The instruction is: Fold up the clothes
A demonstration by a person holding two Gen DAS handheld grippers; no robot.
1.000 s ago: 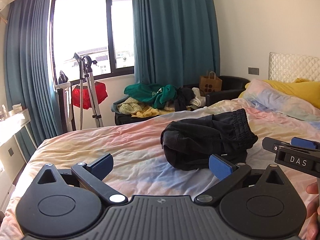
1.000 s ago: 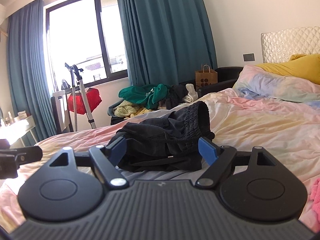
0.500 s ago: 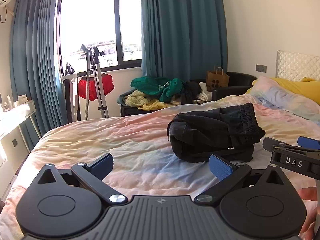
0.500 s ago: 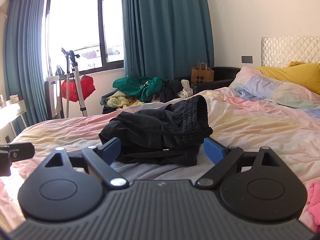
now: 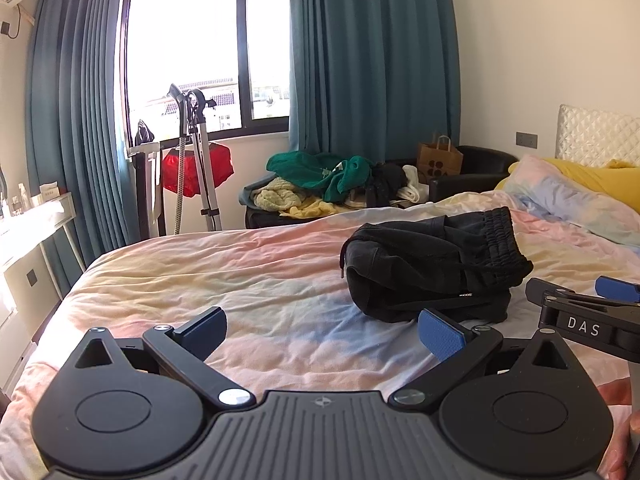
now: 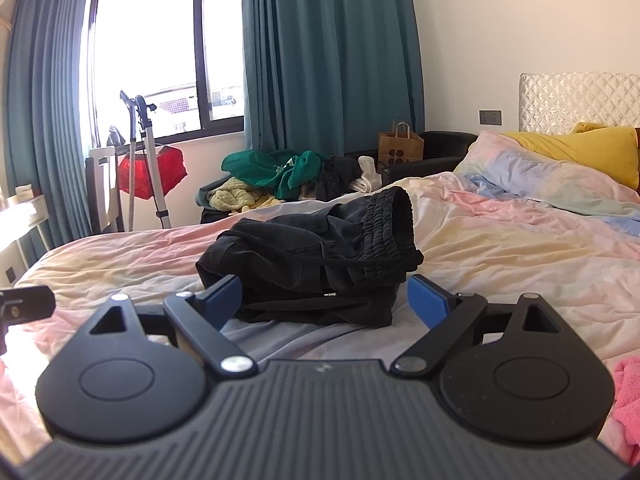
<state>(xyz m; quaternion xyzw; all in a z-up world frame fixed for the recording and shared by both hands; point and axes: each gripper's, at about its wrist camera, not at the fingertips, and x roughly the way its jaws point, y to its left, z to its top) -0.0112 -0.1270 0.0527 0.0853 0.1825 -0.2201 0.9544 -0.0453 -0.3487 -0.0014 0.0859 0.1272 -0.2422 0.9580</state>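
A folded pair of black shorts [image 5: 432,264] with an elastic waistband lies on the pastel tie-dye bedsheet [image 5: 240,280]; it also shows in the right wrist view [image 6: 316,256]. My left gripper [image 5: 322,330] is open and empty, above the sheet, left of and nearer than the shorts. My right gripper [image 6: 326,298] is open and empty, its blue pads [image 6: 426,296] spread just in front of the shorts. The right gripper's tip shows at the right edge of the left wrist view [image 5: 580,312].
A pile of green, yellow and black clothes [image 5: 320,184] lies on a seat beyond the bed. A paper bag [image 5: 438,158], a garment steamer stand [image 5: 196,152], pillows [image 6: 560,176] and a pink cloth [image 6: 626,392] are around.
Both grippers have pulled back and risen a little from the shorts, which look farther away. Both stay open and empty.
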